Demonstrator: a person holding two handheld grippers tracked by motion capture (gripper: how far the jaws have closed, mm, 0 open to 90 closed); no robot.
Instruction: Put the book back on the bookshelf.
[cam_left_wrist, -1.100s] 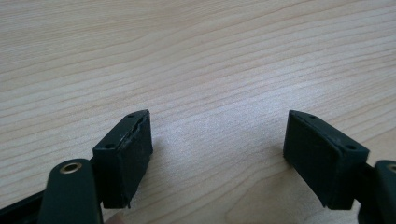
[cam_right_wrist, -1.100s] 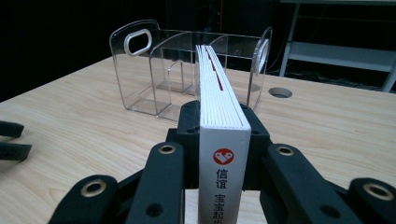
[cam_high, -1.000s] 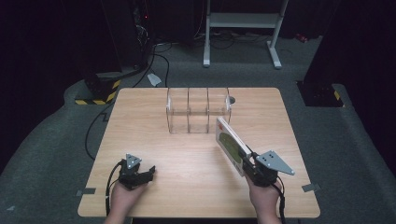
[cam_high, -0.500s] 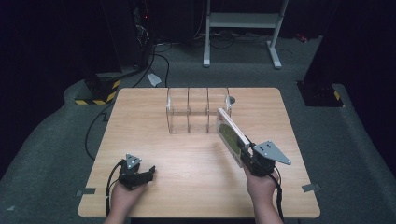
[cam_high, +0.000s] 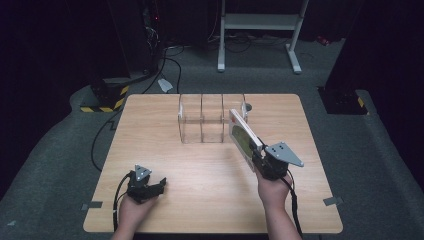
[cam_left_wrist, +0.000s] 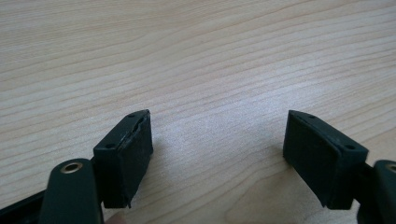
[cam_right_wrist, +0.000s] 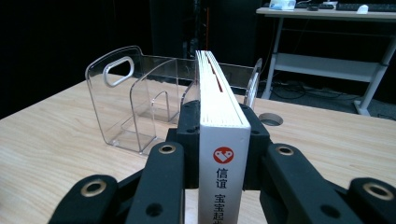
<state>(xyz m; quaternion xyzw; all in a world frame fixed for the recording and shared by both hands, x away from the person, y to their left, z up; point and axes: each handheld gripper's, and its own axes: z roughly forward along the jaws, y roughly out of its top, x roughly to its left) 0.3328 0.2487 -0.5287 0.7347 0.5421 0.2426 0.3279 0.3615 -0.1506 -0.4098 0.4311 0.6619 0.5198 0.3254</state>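
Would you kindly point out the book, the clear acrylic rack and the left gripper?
book (cam_right_wrist: 222, 140), right gripper view, on its white spine.
clear acrylic rack (cam_high: 201, 120), high view, on a middle divider.
left gripper (cam_high: 161, 185), high view, between its fingertips.

From the high view I see the desk evenly lit from overhead, with the room around it dark. The left tongs cast soft shadows on the wood. The clear rack shows faint glare. Nearest tong parts are slightly soft.
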